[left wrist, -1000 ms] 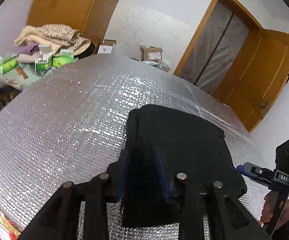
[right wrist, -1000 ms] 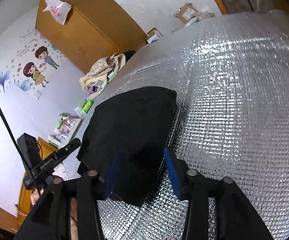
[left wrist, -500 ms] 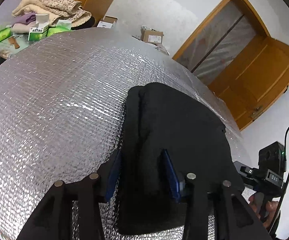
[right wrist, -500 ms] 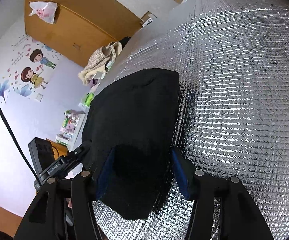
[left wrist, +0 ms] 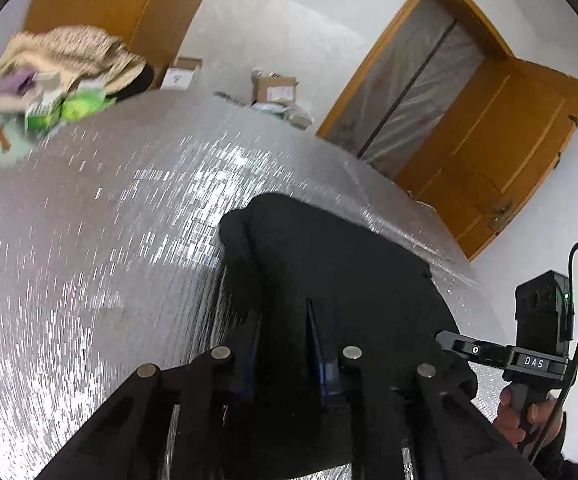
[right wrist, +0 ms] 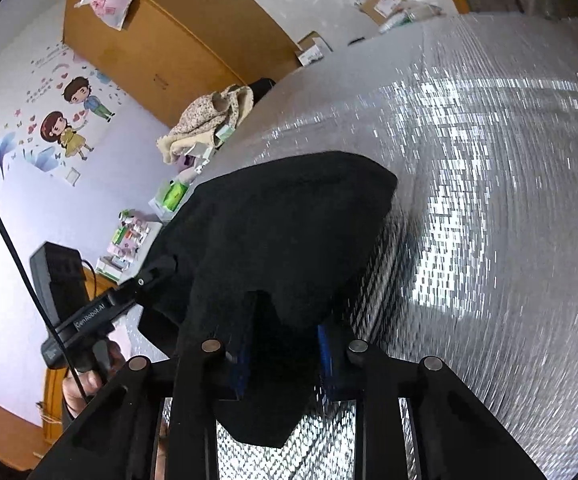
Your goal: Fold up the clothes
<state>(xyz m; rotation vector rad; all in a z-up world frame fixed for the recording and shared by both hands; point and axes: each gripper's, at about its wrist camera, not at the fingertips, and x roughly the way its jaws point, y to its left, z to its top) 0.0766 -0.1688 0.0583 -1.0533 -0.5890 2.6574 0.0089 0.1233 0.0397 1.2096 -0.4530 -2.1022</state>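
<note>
The black garment (left wrist: 341,280) is soft matt cloth with a faintly fuzzy nap, lying on a silver foil sheet (left wrist: 101,240) whose small quilted cells glint brightly. The left gripper (left wrist: 285,344) and right gripper (right wrist: 285,340) look like matt black plastic with round metal pins and blue pads, probably rubbery, though blur hides their texture. Behind stand a smooth varnished wooden wardrobe (right wrist: 177,44), a wooden door (left wrist: 501,152) and a nubbly beige blanket (left wrist: 65,52).
</note>
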